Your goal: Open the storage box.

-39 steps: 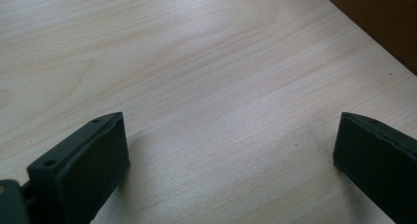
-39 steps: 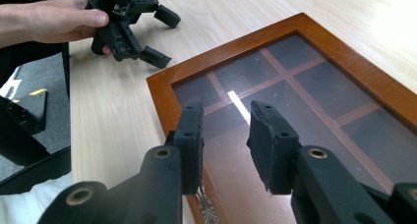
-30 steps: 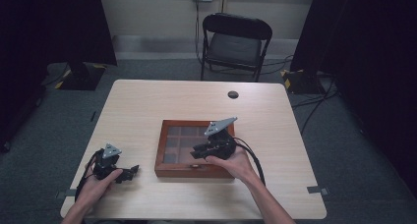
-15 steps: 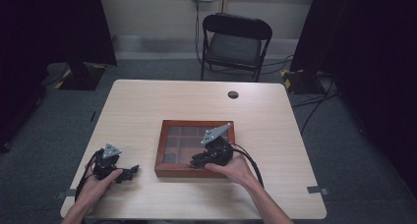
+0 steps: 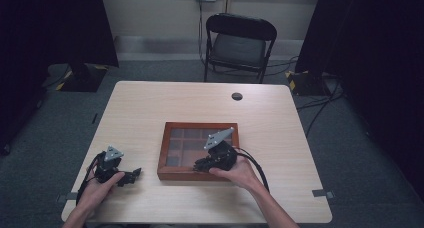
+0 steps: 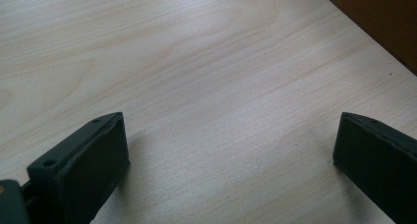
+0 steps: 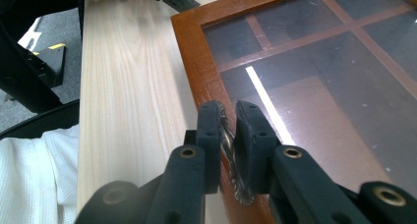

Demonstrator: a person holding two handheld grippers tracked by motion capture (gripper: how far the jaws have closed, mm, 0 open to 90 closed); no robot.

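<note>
Wooden display box [image 5: 197, 150] with a glass lid divided into panes sits on the table [image 5: 150, 108] a little toward the near side of centre, and we hold our right gripper [image 5: 200, 164] over its near edge. Our right forearm comes in from the bottom of the high view and angles up and leftward, the right hand [image 5: 239, 172] wrapped around the gripper body with the grey plate tilted above it. In the right gripper view [image 7: 227, 116] the two black jaws are drawn close together, clamped on a thin metal piece [image 7: 230, 150] with a ridged, toothed edge, which we cannot identify further; it sits right at the reddish frame [image 7: 196, 62] of the box, by the near corner of the lid. Our left hand [image 5: 97, 190] rests near the table's near left corner, well apart from the box, with the left gripper [image 5: 131, 175] pointing toward it. In the left gripper view [image 6: 231, 140] those jaws stand wide apart over bare wood grain, holding nothing. We see no label, brand or writing that can be read on the box or the grippers.
</note>
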